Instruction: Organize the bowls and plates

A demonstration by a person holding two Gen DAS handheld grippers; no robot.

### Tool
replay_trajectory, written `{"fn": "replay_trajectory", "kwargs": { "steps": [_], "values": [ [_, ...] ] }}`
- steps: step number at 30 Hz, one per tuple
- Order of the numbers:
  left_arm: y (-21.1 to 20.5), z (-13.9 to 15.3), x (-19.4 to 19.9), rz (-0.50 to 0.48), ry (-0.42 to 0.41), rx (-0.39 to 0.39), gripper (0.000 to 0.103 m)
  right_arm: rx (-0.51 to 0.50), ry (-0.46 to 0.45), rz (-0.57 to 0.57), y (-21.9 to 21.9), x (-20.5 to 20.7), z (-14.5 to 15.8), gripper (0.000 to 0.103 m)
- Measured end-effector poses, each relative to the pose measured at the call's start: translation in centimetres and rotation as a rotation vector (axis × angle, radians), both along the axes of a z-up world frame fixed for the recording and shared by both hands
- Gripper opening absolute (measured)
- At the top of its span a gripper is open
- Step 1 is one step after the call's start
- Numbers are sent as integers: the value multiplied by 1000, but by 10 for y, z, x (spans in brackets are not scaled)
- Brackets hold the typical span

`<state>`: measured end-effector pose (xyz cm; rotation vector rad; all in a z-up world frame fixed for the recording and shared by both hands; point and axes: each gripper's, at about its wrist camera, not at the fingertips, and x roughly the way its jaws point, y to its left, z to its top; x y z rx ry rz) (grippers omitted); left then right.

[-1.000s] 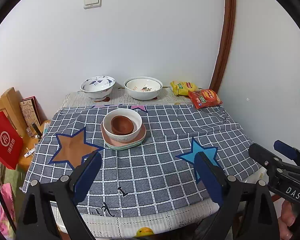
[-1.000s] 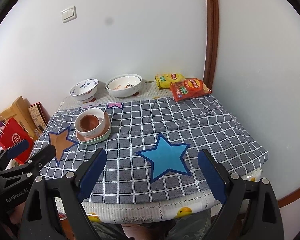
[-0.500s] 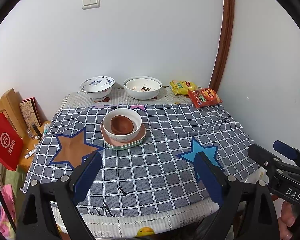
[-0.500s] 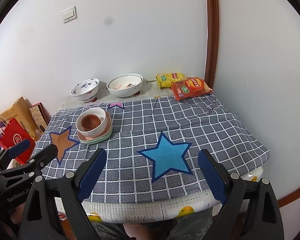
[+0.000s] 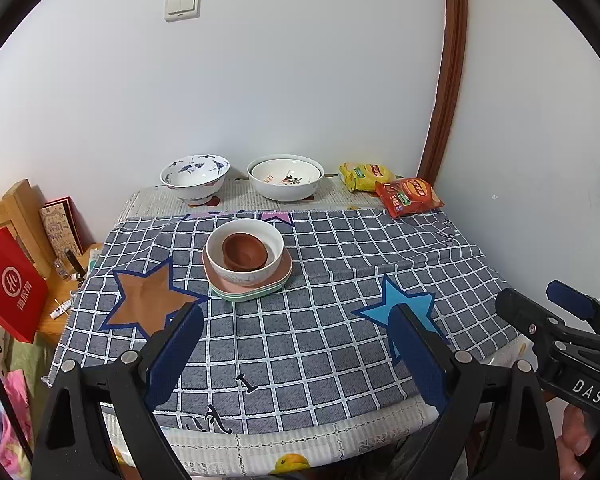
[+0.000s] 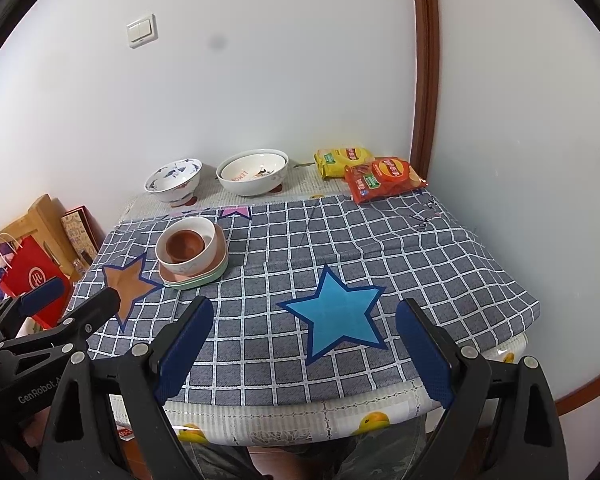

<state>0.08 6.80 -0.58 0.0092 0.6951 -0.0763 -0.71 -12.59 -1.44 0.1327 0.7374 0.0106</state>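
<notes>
Stack [image 5: 247,268] position: on the checked cloth [image 5: 320,340], left of the table's centre, between the brown star [image 5: 148,300] and the blue star [image 5: 400,308]. Composition, bottom to top: green plate [image 5: 244,295], pink plate [image 5: 256,285], white bowl [image 5: 245,254], brown bowl [image 5: 244,251] nested inside the white one.

Two further bowls stand at the far edge near the wall, off the cloth: patterned bowl [image 5: 195,178] to the left, large white bowl [image 5: 285,176] just beside it on the right. Right of these lie a yellow packet [image 5: 362,176] and a red packet [image 5: 410,197], touching each other.

Left gripper [image 5: 296,344]: jaws released, spread wide, nothing between them, held above the near edge of the table. Right gripper [image 6: 304,344]: jaws likewise released and empty, above the near edge by the blue star. Both grippers are well apart from the stack. Red bag [image 5: 10,284] stands beside the table on the left.
</notes>
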Motion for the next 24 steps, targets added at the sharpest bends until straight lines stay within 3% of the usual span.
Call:
{"fn": "replay_trajectory", "kwargs": {
  "steps": [24],
  "values": [
    [-7, 5, 19, -22, -19, 35, 94, -2, 10, -3, -1, 14, 0, 92]
  ]
}}
